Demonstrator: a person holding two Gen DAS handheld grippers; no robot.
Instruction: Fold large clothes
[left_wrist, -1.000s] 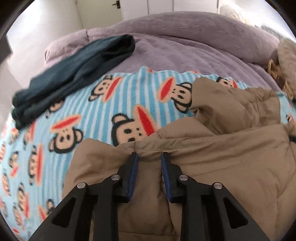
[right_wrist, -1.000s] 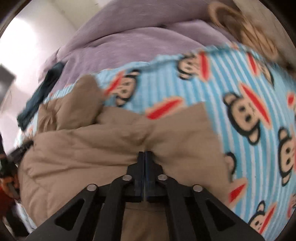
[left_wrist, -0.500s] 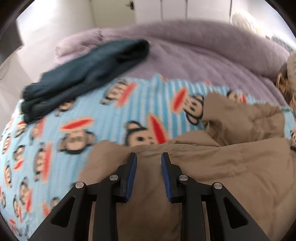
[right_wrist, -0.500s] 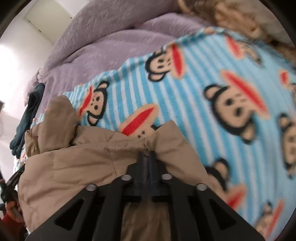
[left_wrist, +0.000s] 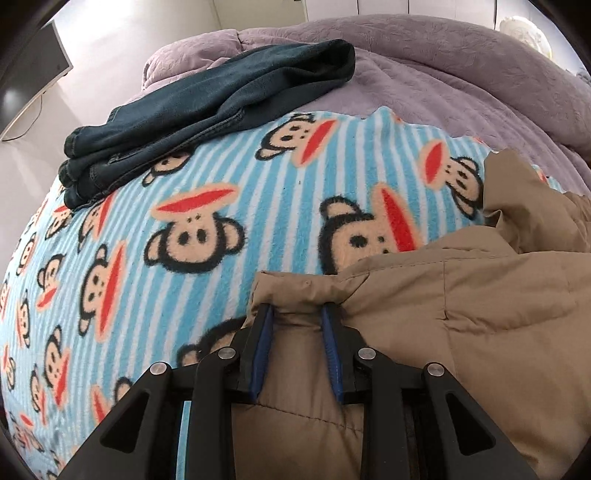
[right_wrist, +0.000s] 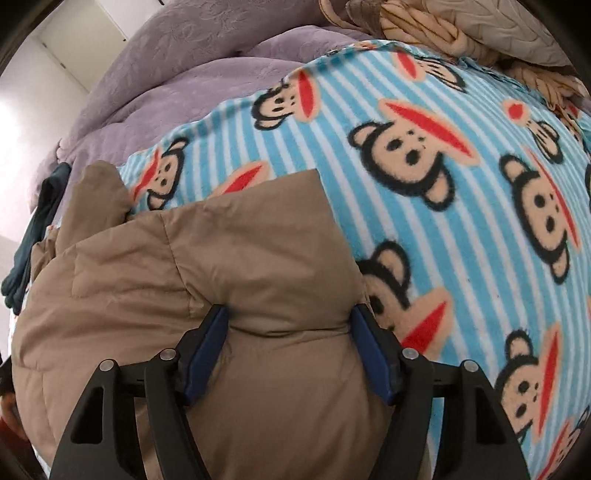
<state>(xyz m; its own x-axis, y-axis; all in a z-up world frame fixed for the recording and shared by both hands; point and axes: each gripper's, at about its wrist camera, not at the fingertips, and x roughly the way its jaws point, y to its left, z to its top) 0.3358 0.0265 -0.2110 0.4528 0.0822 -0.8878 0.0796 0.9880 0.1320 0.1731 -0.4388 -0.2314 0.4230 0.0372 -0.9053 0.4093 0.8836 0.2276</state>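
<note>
A tan padded jacket (left_wrist: 461, 302) lies on a blue striped monkey-print blanket (left_wrist: 221, 192); it also shows in the right wrist view (right_wrist: 221, 266). My left gripper (left_wrist: 297, 314) has its jaws partly apart with a bunch of the jacket's left edge between the blue pads, which touch the fabric. My right gripper (right_wrist: 290, 317) is open wide, its fingers straddling the jacket's right edge, fabric bulging between them. The jacket rests folded on the blanket (right_wrist: 424, 147).
Folded dark blue jeans (left_wrist: 207, 96) lie at the far left on the blanket edge and purple quilt (left_wrist: 424, 74). A beige knit item and pillow (right_wrist: 461, 33) sit at the far right. A monitor (left_wrist: 33, 62) stands beyond the bed.
My right gripper went from shut on the jacket to wide open, and the jacket edge dropped onto the blanket. The left gripper moved right along the jacket edge.
</note>
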